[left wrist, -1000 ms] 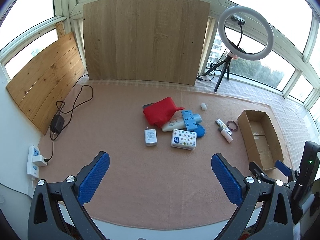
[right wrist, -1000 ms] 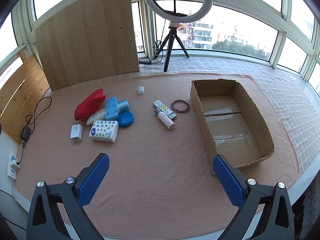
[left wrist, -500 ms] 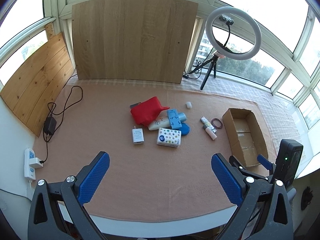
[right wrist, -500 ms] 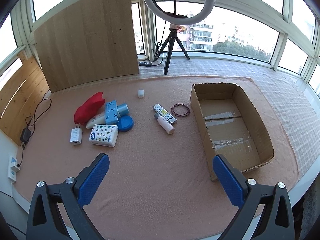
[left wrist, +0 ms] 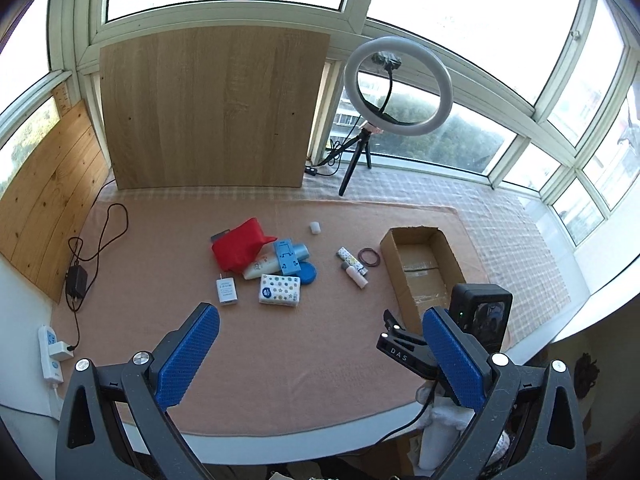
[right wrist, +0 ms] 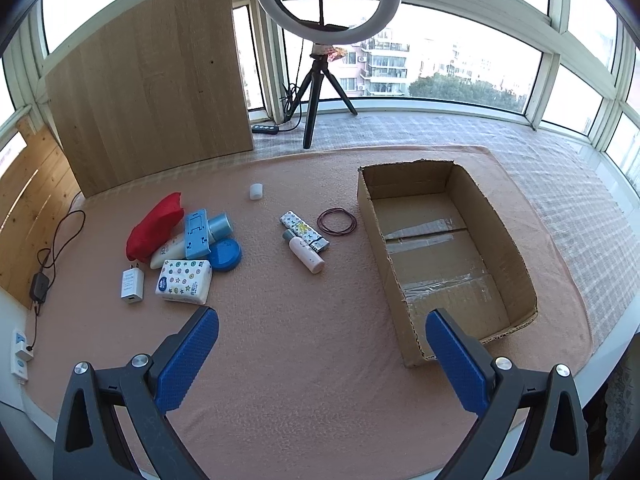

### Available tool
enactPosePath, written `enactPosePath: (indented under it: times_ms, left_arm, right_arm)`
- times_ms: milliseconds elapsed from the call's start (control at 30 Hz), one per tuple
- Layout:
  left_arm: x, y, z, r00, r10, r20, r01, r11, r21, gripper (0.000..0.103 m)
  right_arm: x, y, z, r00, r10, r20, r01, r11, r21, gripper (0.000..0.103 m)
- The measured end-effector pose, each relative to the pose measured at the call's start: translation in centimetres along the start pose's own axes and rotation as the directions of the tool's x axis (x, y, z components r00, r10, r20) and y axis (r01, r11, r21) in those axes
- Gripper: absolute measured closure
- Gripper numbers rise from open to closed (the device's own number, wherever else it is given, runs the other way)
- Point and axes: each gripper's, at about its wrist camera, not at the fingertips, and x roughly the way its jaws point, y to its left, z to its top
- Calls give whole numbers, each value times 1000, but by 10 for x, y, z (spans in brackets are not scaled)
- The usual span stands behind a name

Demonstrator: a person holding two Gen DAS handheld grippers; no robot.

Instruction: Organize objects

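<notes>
Landmark: cardboard box (right wrist: 444, 256), open-topped, nothing inside.
Right claw (right wrist: 322, 354): released, holding nothing; nearer the box.
Left claw (left wrist: 320, 344): released, holding nothing.
Pink bottle (right wrist: 303, 251): on the counter, just left of the box, long axis slanting away-left; likely first pick.
Look: small, smooth, grey-capped.

Legible text: "DAS", white capitals, on the black plastic clamp (left wrist: 402, 350) at 4 o'clock in the left wrist view.

Cream-white squeeze tube (right wrist: 170, 250), 9 o'clock in the right wrist view: large grey letters begin "AO"; the rest is covered by the light-blue plastic stand (right wrist: 197, 233).

White wall charger block (left wrist: 226, 290): several lines of grey print, too small to read.

White tissue pack with coloured dots (right wrist: 184, 281): round blue logo, wording unreadable.
</notes>
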Motion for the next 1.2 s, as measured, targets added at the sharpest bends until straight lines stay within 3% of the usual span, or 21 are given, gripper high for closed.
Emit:
enactPosePath:
  times_ms: [367,533,700,867,967,1033,1200]
  left_arm:
    - [9,-3,7,1000,23,5,-23,1000,-15,0]
    - [38,18,-2,991,134,7,-134,991,6,0]
    - [91,62,-25,951,305,-46,-305,952,16,0]
    - [140,97,-60,913,396,-98,-392,918,56,0]
    - [154,109,-74,903,420,-86,-414,907,78,0]
    - [161,116,-80,904,418,-87,-412,907,85,0]
    - [172,134,-86,927,360,-109,-354,933,70,0]
  right_arm:
    - [1,-1,-3,1000,-3,-4,3,1000,11,1]
    - [2,2,-4,1000,2,-13,-2,1000,18,1]
    - [-3,12,-6,1000,-7,9,7,1000,0,1]
    - [-6,23,-9,1000,-13,17,13,1000,1,1]
    - [-9,31,-12,999,-24,29,24,1000,-5,1]
    - [-10,37,-15,999,-25,34,25,1000,-2,1]
    - [-10,49,-21,999,-14,34,14,1000,12,1]
